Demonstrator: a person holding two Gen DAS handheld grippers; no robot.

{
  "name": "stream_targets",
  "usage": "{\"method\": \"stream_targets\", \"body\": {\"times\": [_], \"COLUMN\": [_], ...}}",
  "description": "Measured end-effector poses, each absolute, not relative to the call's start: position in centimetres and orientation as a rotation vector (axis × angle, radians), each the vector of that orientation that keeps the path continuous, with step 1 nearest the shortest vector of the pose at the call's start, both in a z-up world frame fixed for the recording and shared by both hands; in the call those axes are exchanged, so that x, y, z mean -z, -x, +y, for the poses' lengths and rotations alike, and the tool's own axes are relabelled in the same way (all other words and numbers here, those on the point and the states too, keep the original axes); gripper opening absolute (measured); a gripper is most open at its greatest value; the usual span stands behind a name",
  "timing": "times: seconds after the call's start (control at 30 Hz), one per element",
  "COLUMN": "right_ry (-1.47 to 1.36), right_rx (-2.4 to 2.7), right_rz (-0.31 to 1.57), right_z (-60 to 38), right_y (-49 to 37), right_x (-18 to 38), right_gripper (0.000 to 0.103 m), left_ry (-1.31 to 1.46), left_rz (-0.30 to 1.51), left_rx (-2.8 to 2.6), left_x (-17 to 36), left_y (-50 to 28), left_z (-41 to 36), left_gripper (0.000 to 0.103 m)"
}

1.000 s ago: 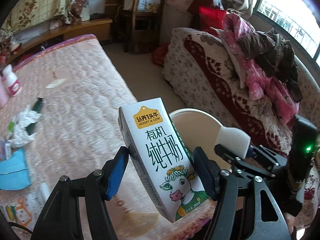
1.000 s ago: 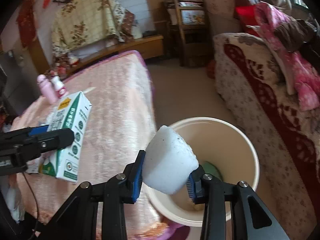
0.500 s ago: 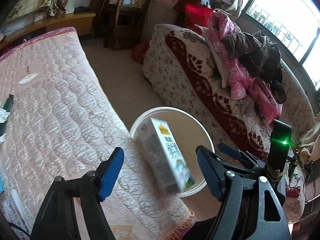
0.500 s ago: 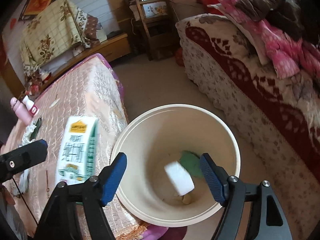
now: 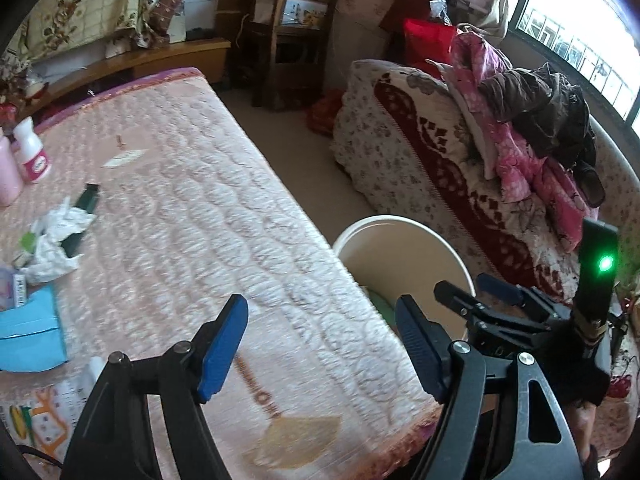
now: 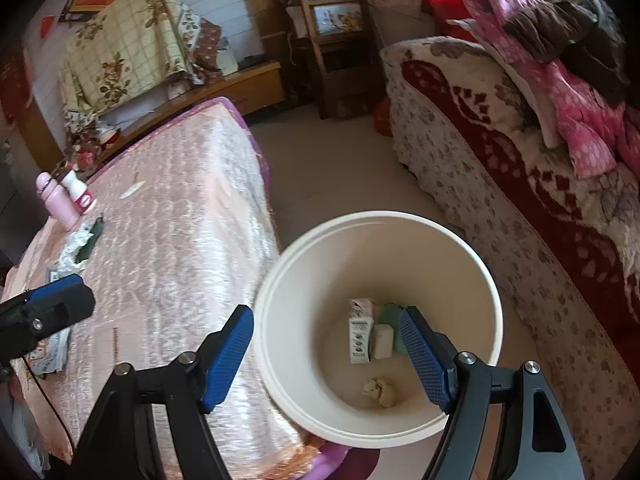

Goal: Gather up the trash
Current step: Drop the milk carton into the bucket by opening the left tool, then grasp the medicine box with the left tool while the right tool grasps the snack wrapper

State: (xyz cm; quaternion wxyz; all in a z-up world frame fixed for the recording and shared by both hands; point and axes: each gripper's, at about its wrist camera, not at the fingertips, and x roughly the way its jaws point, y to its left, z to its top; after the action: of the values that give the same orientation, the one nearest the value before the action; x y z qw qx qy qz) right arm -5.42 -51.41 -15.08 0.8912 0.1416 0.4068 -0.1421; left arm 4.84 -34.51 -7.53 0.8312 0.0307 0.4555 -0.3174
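Both pairs of tongs are seen spread wide with nothing between the blue pads. The left tongs (image 5: 322, 344) are held over the near corner of the bed (image 5: 192, 208), touching nothing. The right tongs (image 6: 326, 354) are held above the bin (image 6: 280, 276), which stands on the floor against the bed's near corner. At the bottom of the bin a milk carton (image 6: 360, 334), a white block (image 6: 383, 341) just beside it, a green piece (image 6: 390, 312) and a crumpled wad (image 6: 380, 392) are seen. More trash is left along the bed's far left edge: crumpled tissue (image 5: 56, 236) with a dark wrapper (image 5: 86, 200) beside it, and a blue packet (image 5: 30, 332) nearer the camera. Two bottles (image 6: 64, 196) are stood by the left edge.
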Motion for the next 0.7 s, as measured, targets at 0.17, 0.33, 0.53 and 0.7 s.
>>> {"method": "stream_targets", "body": {"times": [0.17,0.33,0.53,0.7], "right_ry": [-0.27,-0.247,-0.198,-0.167], "right_rx": [0.248,0.183,0.079,0.006], "right_rz": [0.83,0.824,0.828,0.832], "right_z": [-49.0,-46.0,-41.2,-37.8], "right_y": [4.7,3.8,2.1,0.9], "right_x": [14.1,13.3,12.8,12.6], "right_gripper": [0.078,0.078,0.078,0.078], "left_ry": [-0.052,-0.03,0.007,0.043], "left_rz": [0.965,0.991,1.012,1.021], "left_rx": [0.64,0.608,0.546,0.488], "left_x": [7.4,7.8,8.3,8.5], "left_y": [-4.6,-3.8,-3.6,-3.3], "left_z": [-31.8,-27.9,-22.5,-17.5], "left_gripper": [0.076,0.076,0.076,0.076]}}
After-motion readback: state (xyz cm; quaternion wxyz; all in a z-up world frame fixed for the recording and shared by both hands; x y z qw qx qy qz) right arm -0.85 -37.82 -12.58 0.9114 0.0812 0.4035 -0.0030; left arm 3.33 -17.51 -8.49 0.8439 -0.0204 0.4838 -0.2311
